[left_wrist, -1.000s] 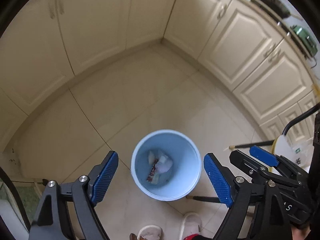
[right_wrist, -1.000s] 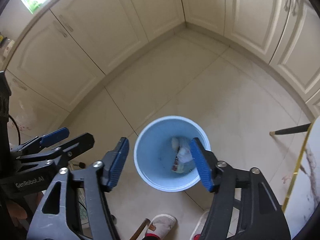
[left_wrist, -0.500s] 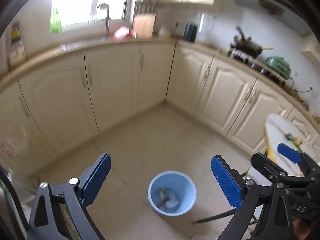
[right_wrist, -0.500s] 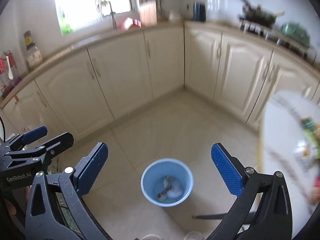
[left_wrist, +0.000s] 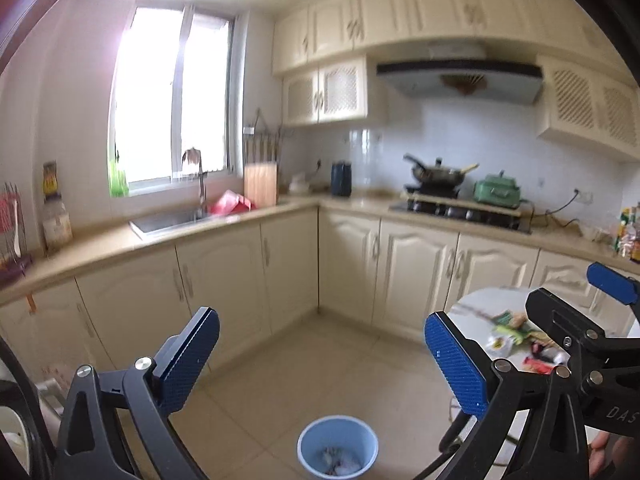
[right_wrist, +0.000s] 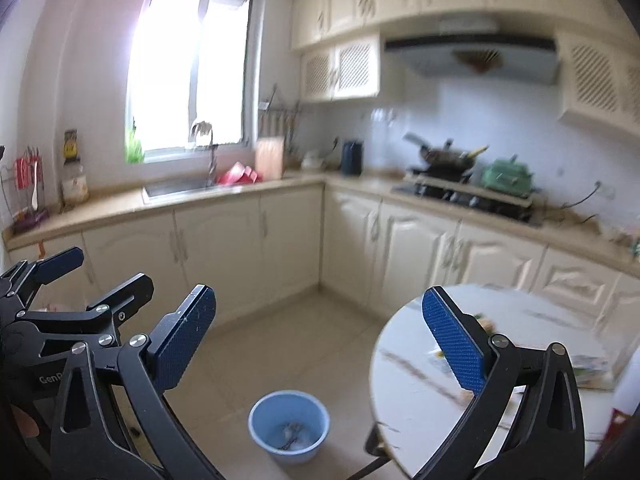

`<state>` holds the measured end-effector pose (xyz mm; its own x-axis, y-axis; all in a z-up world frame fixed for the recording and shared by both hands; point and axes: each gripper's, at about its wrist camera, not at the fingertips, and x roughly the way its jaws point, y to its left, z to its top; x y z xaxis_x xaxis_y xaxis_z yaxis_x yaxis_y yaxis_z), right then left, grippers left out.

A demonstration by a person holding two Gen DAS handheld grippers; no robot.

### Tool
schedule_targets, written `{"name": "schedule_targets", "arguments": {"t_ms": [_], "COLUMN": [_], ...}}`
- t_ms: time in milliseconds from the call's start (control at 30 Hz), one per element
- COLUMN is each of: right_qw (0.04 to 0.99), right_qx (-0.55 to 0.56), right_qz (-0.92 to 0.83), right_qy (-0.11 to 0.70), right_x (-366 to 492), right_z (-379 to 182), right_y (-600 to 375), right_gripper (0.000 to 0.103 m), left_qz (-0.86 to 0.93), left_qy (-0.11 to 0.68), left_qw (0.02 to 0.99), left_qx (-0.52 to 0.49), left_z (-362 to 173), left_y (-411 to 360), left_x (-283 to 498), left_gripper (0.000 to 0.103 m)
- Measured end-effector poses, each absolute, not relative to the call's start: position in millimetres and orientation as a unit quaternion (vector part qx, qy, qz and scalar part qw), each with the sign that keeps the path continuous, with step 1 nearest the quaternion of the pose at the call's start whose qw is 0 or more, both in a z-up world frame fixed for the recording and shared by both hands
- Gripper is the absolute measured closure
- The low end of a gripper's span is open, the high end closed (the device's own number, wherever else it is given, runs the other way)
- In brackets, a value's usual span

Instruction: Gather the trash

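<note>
both the left gripper [left_wrist: 320, 364] and right gripper [right_wrist: 318, 340] hang empty, jaws spread wide after opening, above the blue bin [left_wrist: 338, 450] beside the round table [right_wrist: 420, 392].

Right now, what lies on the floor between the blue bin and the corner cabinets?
Nothing: in both wrist views bare tile floor runs from the blue bin to the corner cabinets. The round table stands off to the right.

Cream cabinets [left_wrist: 224, 280] wrap the corner — bright window [left_wrist: 172, 108], beige tiled floor [left_wrist: 320, 376].
</note>
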<state>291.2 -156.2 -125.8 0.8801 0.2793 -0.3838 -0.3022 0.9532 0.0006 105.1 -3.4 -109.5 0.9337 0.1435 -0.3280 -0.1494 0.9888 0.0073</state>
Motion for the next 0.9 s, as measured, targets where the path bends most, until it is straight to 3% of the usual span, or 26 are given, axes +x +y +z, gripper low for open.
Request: {"name": "schedule_targets", "arguments": {"t_ms": [300,567,633,900], "right_qw": [0.986,0.993,0.994,0.995], "right_qx": [-0.017,-0.01,-0.01,-0.005], "right_qz": [0.109,0.073,0.063,0.04], "right_qy": [0.123,0.091,0.087,0.091], "right_x": [217.7,174.2,168.4,167.7], "right_z": [-76.7,-59.7,-58.2,-57.4], "right_y": [-196.0,-215.7,-220.3,-239.7], "right_gripper": [0.0,0.0,0.0,0.0], "left_qz": [0.079,0.057,0.032,0.016], "left_qy": [0.068,0.04,0.01,0.014], "left_qw": [0.994,0.997,0.999,1.0], "left_qx": [0.016,0.014,0.015,0.018], "left_z": [-160.6,-208.1,-208.2,-210.0], "left_y": [-50.5,-67.1,-65.8,-68.5], "left_x": [-19.7,-58.7,-60.4,-56.7], "left_gripper": [0.001,0.001,0.001,0.001]}}
